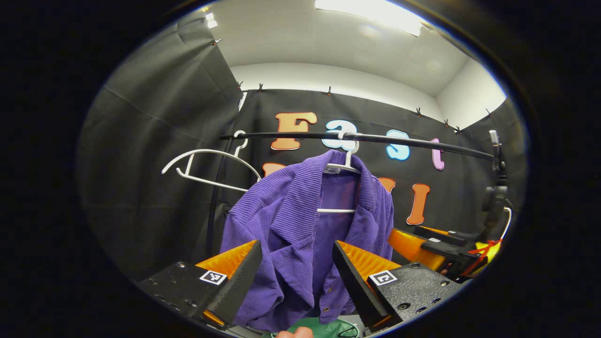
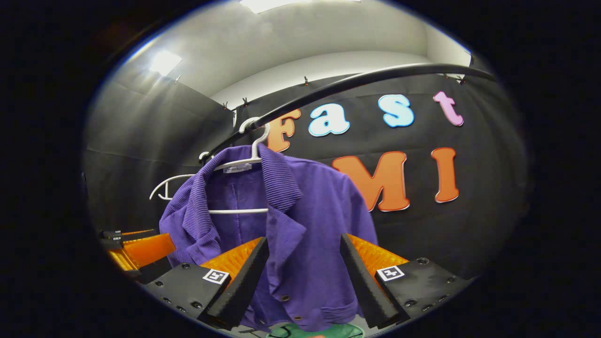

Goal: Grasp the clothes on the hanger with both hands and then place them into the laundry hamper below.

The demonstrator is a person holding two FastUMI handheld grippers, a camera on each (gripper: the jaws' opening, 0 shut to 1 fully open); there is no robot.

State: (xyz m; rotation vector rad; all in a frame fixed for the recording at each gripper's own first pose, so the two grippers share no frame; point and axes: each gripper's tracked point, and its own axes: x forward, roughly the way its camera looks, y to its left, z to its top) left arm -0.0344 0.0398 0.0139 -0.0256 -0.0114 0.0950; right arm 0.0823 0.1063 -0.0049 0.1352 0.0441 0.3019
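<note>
Both tools stand with fingers apart, clamped on nothing: the left tool [image 1: 293, 272] and the right tool [image 2: 303, 270] each frame the purple jacket [image 1: 300, 220] straight ahead. It hangs on a white hanger [image 1: 345, 162] from the black rail [image 1: 375, 138], long axis vertical. The green hamper [image 2: 319, 331] lies below its hem. Neither tool looks clearly nearer; each faces one front panel.

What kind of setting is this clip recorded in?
Likely a staged recording booth, not a home: black cloth walls clipped up below a white ceiling, a black rail holding a purple jacket on a white hanger, and an empty hanger.
</note>
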